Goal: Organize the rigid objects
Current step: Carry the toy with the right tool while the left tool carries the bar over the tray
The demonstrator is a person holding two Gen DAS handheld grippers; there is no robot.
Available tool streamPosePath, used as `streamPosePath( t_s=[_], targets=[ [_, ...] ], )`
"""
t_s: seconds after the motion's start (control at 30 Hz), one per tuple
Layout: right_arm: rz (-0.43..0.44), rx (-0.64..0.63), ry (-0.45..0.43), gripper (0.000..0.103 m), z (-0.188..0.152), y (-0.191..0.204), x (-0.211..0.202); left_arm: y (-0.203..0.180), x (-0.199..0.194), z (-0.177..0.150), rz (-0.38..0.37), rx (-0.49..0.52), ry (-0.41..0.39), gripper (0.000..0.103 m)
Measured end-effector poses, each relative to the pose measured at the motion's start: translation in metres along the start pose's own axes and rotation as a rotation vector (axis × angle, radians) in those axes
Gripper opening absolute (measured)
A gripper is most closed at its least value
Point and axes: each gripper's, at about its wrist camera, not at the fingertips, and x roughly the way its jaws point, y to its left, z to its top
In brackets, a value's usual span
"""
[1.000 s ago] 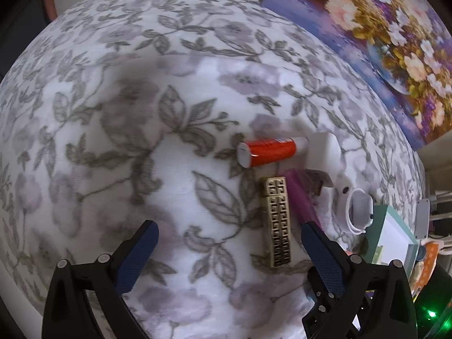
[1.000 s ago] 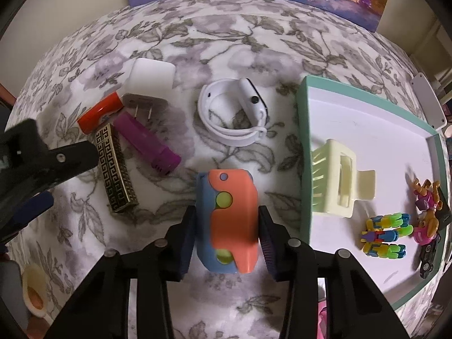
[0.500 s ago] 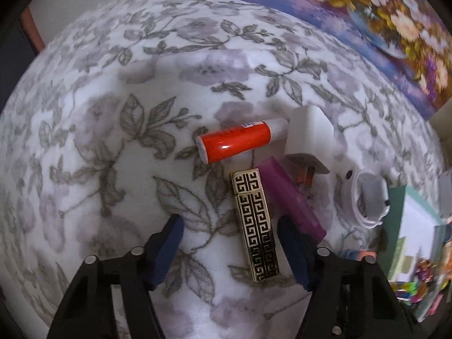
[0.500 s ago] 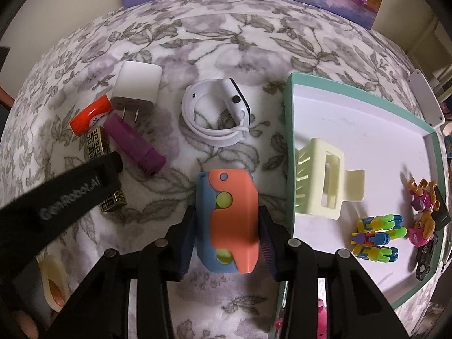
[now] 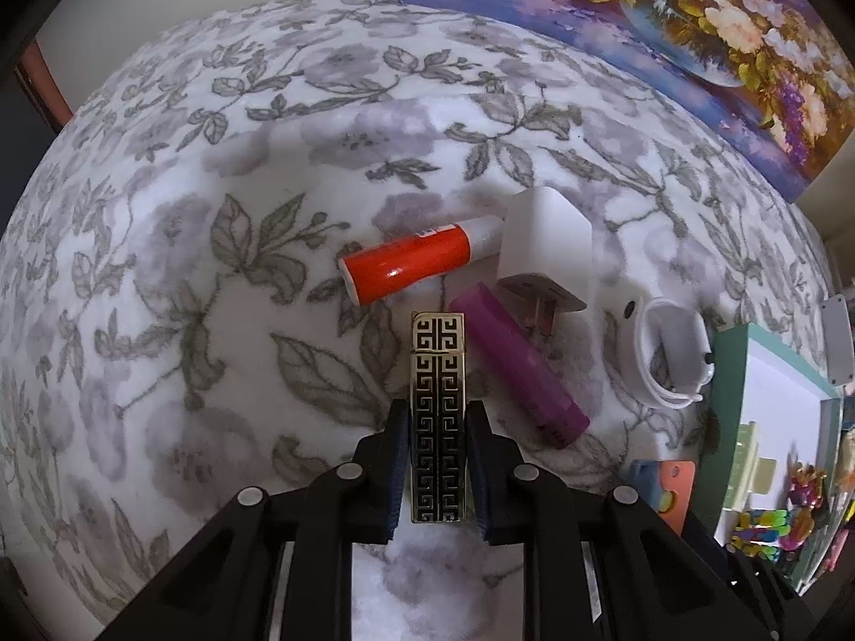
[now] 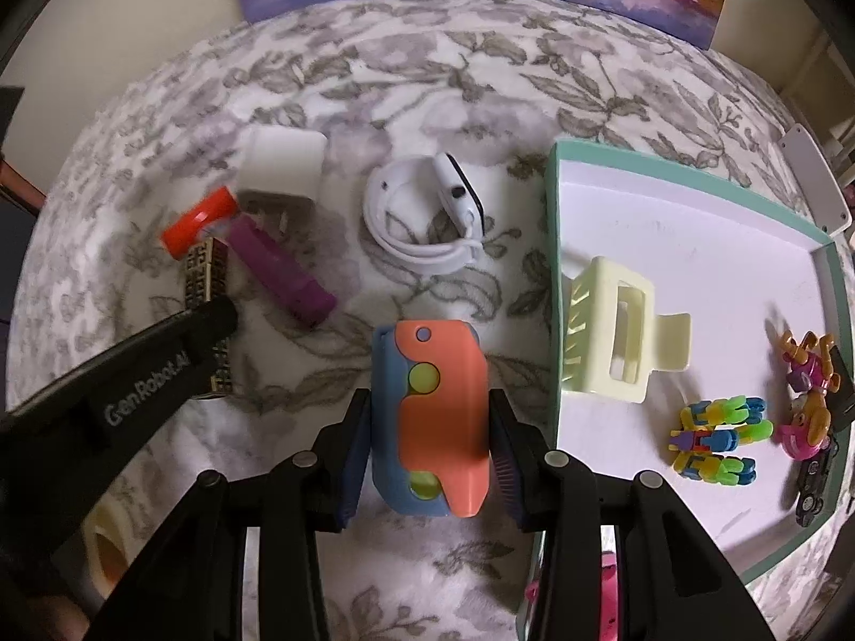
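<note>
**Both grippers loaded, the tray lay to the right**

The left gripper (image 5: pixel 438 459) was clenched on the gold patterned lighter (image 5: pixel 438 400). Its two pads pressed the long sides of the lighter near the lower half. The long axis of the lighter ran straight forward along the fingers, so its top end pointed away from the gripper, toward the orange tube (image 5: pixel 411 267). Whether it was lifted from the floral cloth (image 5: pixel 214 213) or rested on it, I cannot tell.

The right gripper (image 6: pixel 427 459) was grasping the orange and blue toy (image 6: pixel 433 416), also with the long axis along the fingers.

The landmark here was the teal tray (image 6: pixel 556 278). It stood just to the right of the right gripper, and the toy was very near its left rim. The lighter was well apart from the tray, on the far left side of it, beyond the purple tube (image 6: pixel 283 272) and the white watch (image 6: pixel 427 219). The white charger (image 6: pixel 283 165) lay further left of the tray, touching the orange tube. Inside the tray were already a pale yellow hair clip (image 6: pixel 614 342) and some small coloured figures (image 6: pixel 716 438).

In my judgement the right hand was the nearer one and needed only a short move to the right over the rim. The left hand would have to carry the lighter across the other objects, or wait.
</note>
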Motion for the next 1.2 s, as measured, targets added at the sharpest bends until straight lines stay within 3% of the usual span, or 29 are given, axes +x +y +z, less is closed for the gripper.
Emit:
streamPosePath(
  t_s=[0.23,0.57,1.03,1.2],
  targets=[
    [0.038,0.023,-0.066,0.044,0.007,-0.006,-0.040,-0.003,-0.041,0.002,-0.019,-0.012,-0.086,0.022],
    [-0.001,0.128,-0.123,0.044,0.010,-0.044,-0.078,-0.018,-0.093,0.001,-0.064,0.021,-0.183,0.022],
    [-0.074,0.296,-0.135,0.044,-0.017,-0.140,-0.103,-0.099,-0.107,-0.037,-0.163,0.205,-0.144,0.022],
    [-0.107,0.312,-0.144,0.044,-0.028,-0.162,-0.111,-0.133,-0.103,-0.059,-0.158,0.300,-0.121,0.022]
  ],
)
